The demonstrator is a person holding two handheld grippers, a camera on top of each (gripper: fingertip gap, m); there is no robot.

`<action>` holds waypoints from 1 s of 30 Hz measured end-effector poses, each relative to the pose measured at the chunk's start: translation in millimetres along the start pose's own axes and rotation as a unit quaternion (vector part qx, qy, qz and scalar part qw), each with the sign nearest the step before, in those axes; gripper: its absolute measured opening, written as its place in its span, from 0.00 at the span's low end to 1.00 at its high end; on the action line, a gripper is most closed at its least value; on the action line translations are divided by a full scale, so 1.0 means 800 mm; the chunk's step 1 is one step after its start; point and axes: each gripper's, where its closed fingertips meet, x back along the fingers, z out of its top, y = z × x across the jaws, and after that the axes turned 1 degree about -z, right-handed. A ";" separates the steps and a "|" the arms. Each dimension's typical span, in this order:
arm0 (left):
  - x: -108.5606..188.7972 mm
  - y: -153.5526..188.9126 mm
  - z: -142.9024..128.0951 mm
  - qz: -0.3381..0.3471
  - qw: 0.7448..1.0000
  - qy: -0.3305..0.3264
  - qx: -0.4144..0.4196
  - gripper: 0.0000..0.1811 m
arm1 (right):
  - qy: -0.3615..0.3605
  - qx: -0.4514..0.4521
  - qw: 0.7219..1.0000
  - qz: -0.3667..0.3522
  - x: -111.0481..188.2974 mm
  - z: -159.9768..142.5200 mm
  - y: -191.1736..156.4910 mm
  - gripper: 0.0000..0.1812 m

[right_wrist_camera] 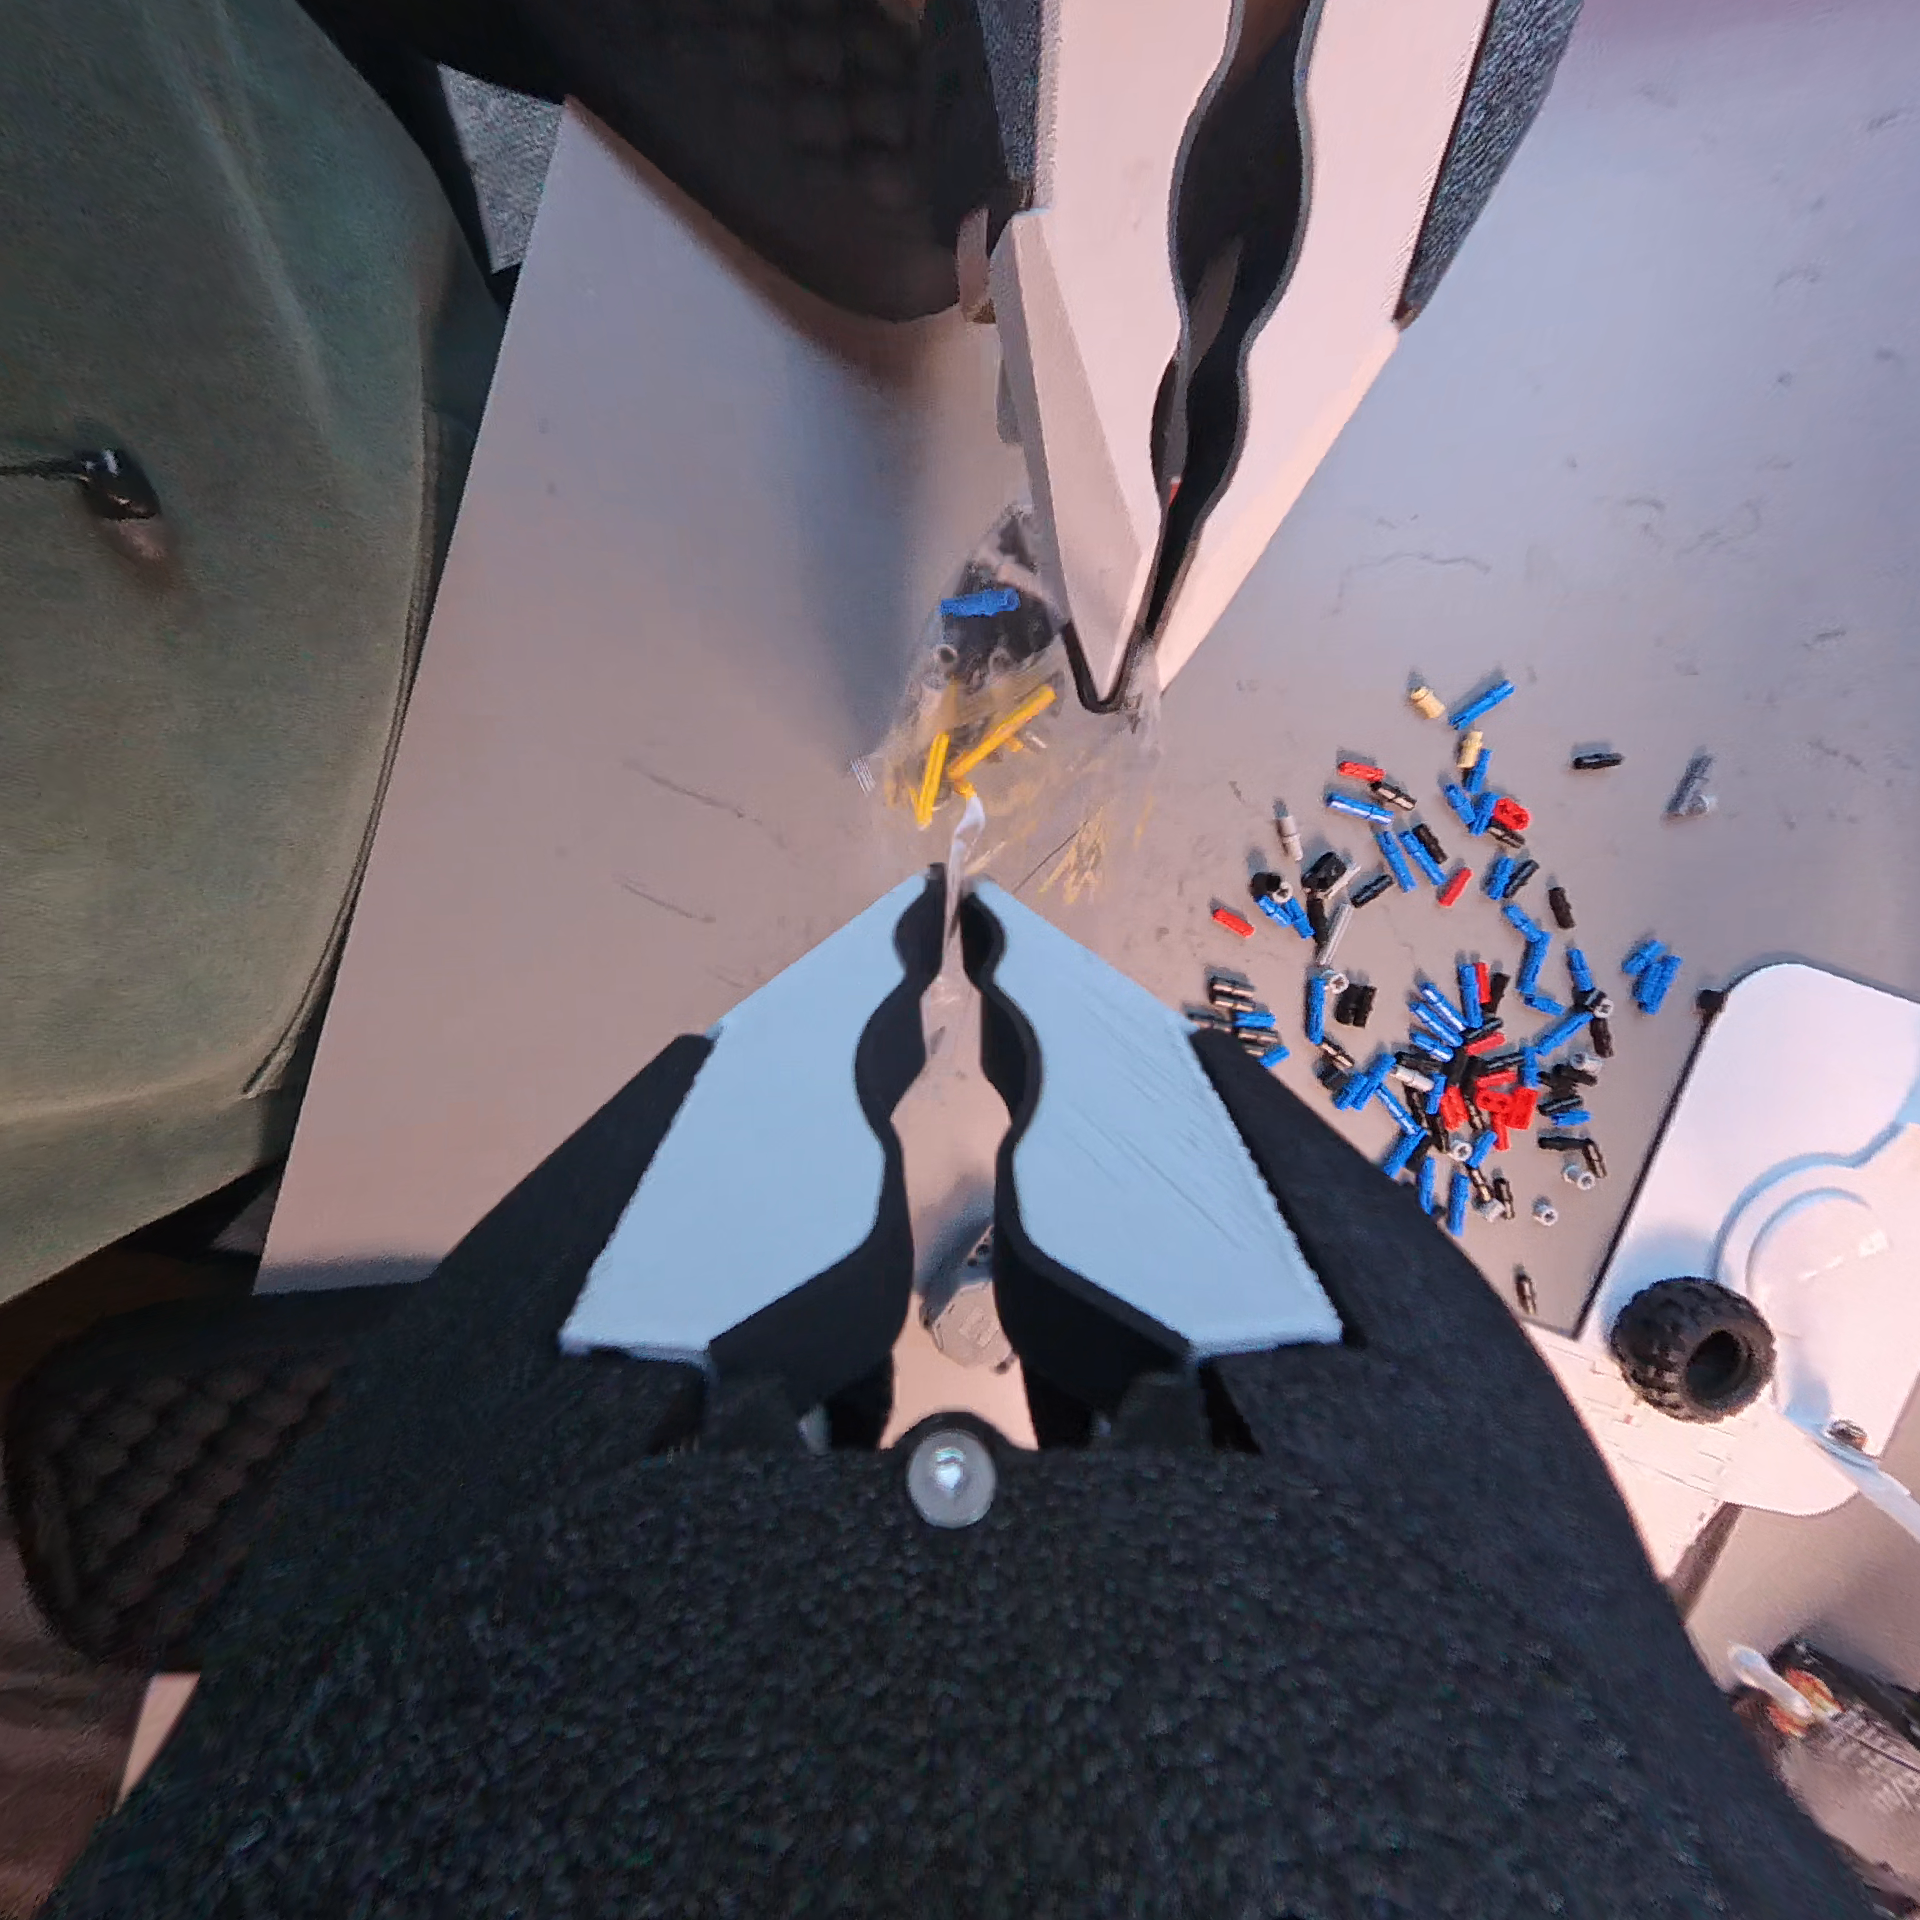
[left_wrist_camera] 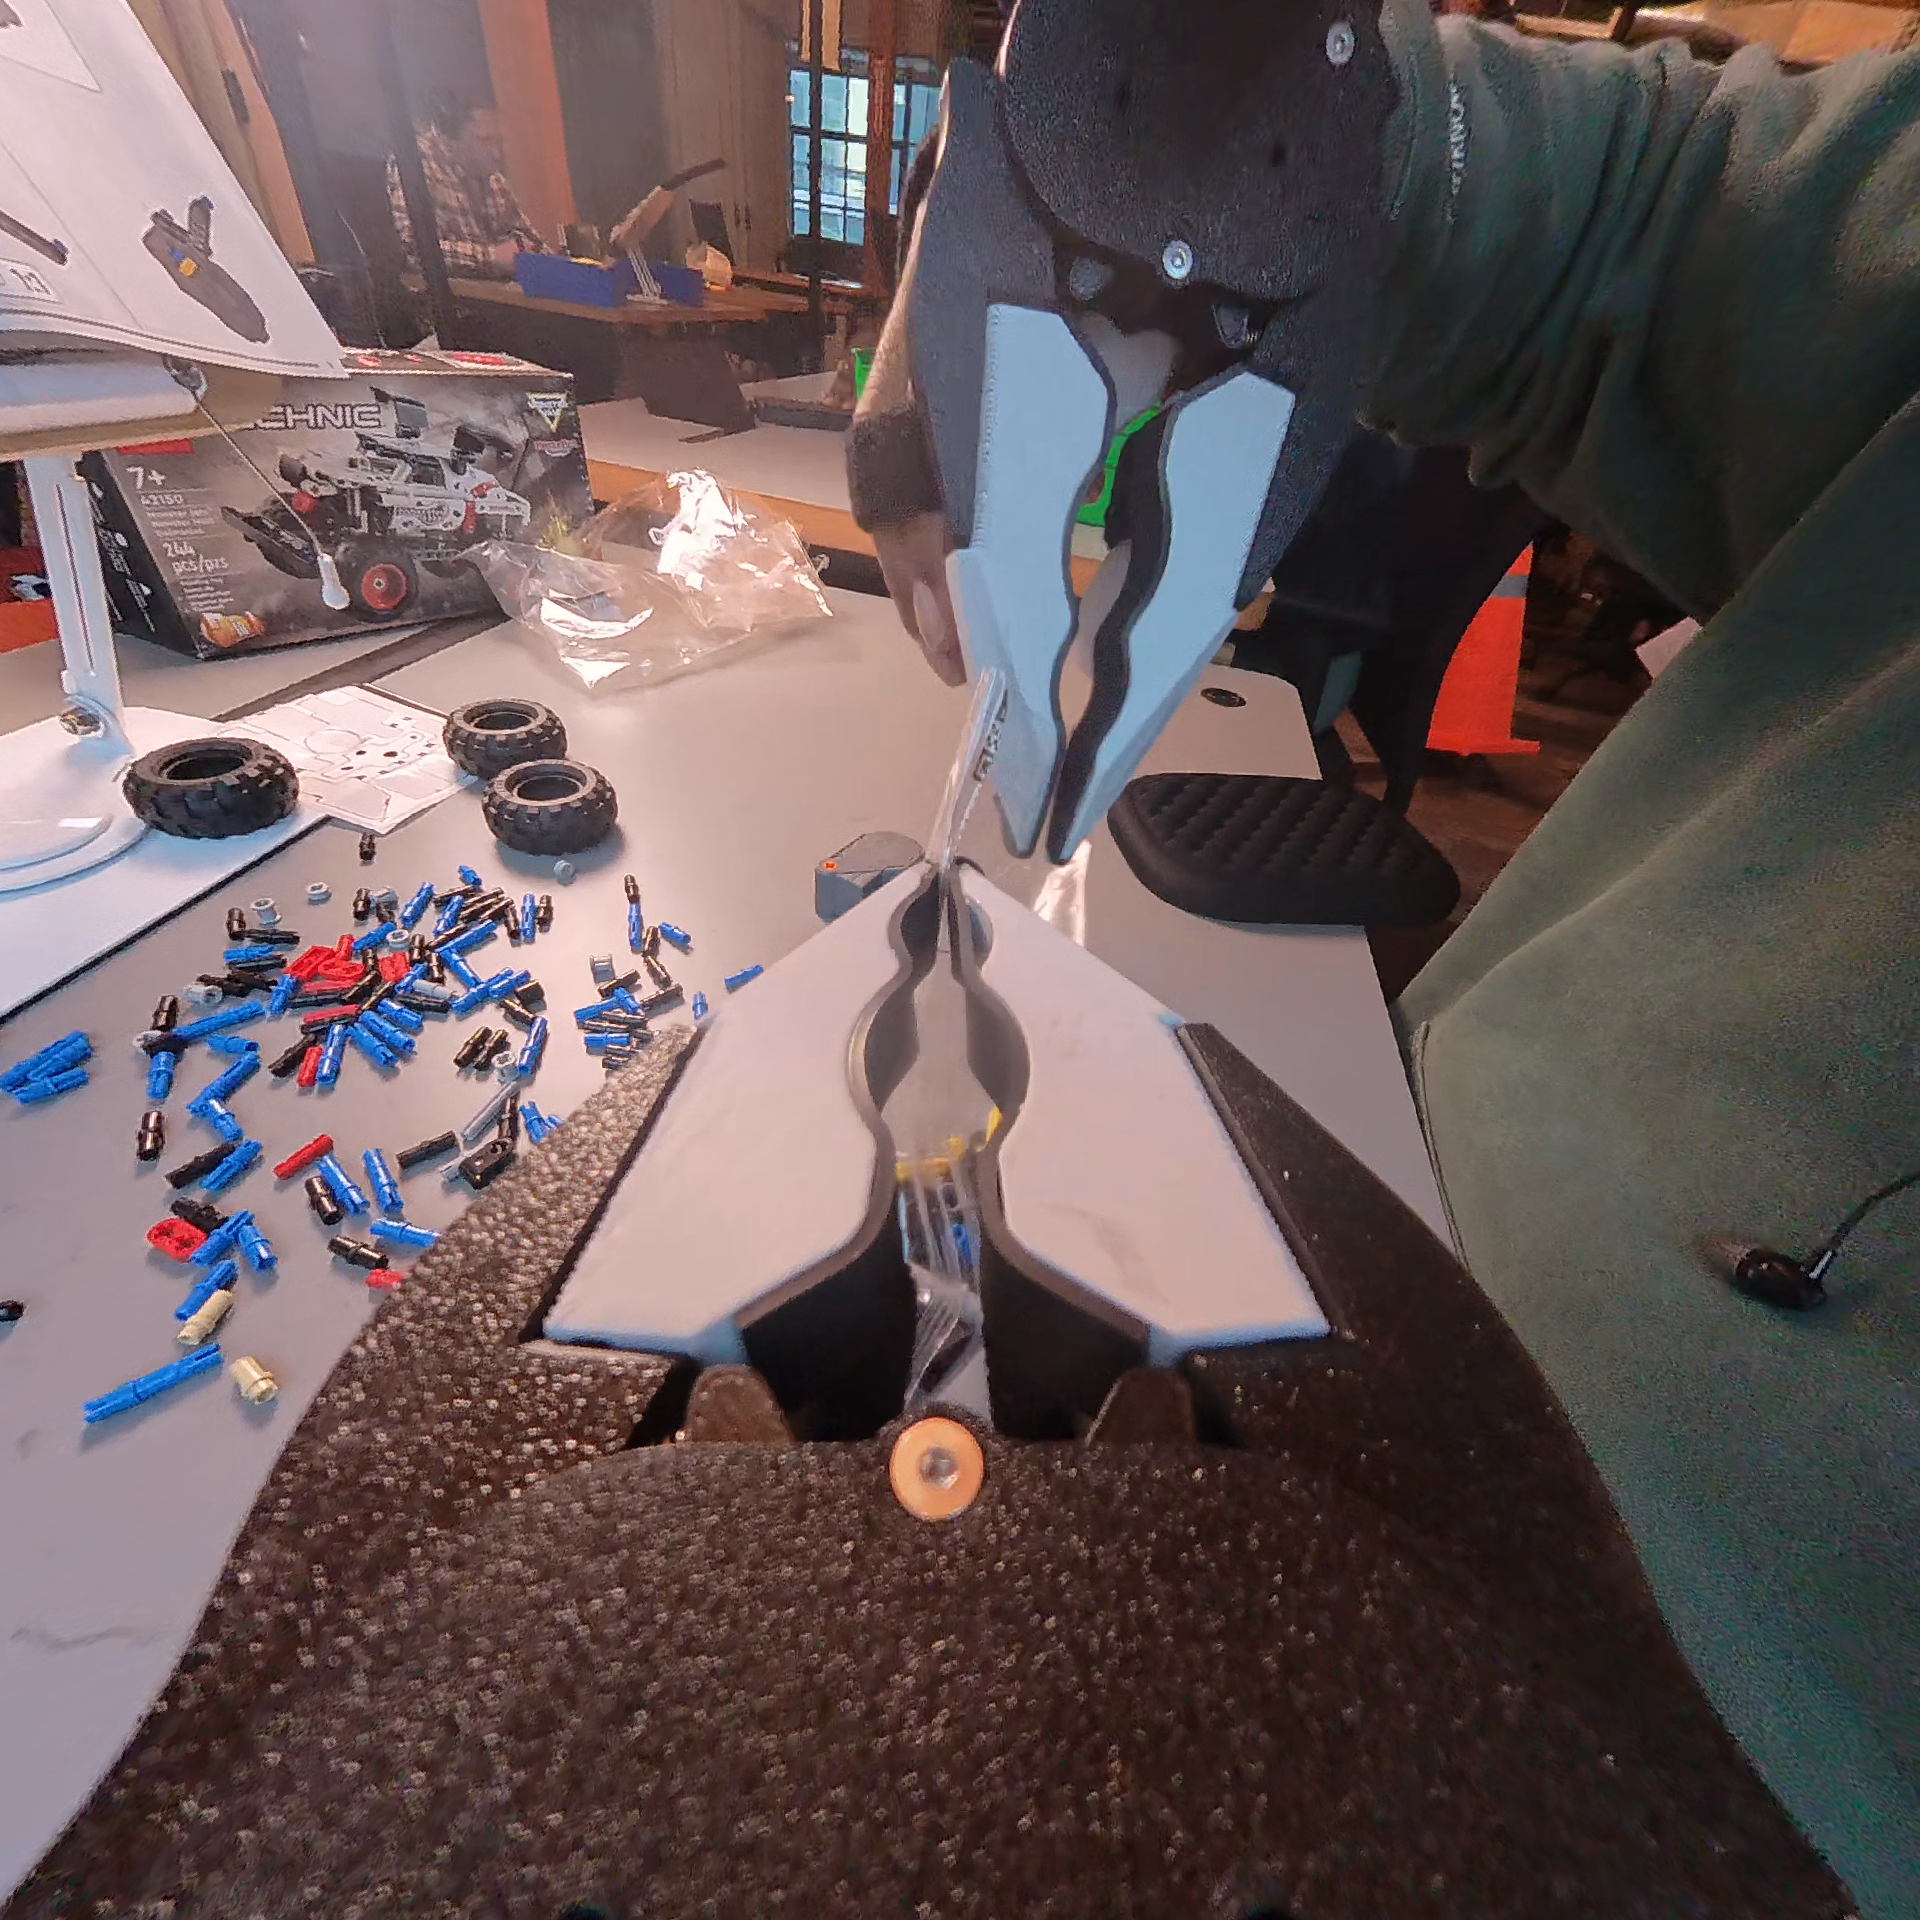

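Here, a clear plastic bag (right_wrist_camera: 977,727) of yellow and blue pins is pinched by the closed jaws of both the left gripper (left_wrist_camera: 948,883) and right gripper (right_wrist_camera: 951,883), stretched taut between them above the desk (right_wrist_camera: 675,623); loose pins (left_wrist_camera: 343,1029) lie left.

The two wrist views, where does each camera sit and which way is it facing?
Left wrist view: on the left gripper, facing across the grey table; the right gripper and a green sleeve show.
Right wrist view: on the right gripper, facing down at the table; the left gripper shows.
Shared: both pinch one clear parts bag; loose pins.
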 end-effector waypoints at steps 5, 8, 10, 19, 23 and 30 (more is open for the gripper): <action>0.001 -0.003 0.002 -0.002 1.000 0.012 0.015 0.02 | 0.043 0.007 0.999 0.011 0.022 0.012 0.001 0.00; 0.000 0.009 -0.008 -0.048 0.998 -0.007 0.041 0.28 | 0.058 -0.012 0.998 -0.007 0.049 0.012 0.026 0.00; -0.009 0.015 -0.024 -0.061 0.996 -0.040 0.042 0.38 | 0.047 -0.005 0.999 -0.003 0.051 0.006 0.027 0.00; -0.056 -0.002 -0.125 0.015 0.968 -0.248 -0.028 0.20 | 0.040 0.049 0.995 0.081 0.037 0.026 -0.025 0.00; -0.054 -0.009 -0.125 0.031 0.969 -0.245 -0.017 0.18 | 0.029 0.027 0.997 0.072 0.040 0.014 -0.015 0.00; -0.049 -0.005 -0.154 0.021 0.955 -0.295 -0.037 0.23 | 0.003 0.021 1.000 0.017 0.025 -0.006 -0.007 0.07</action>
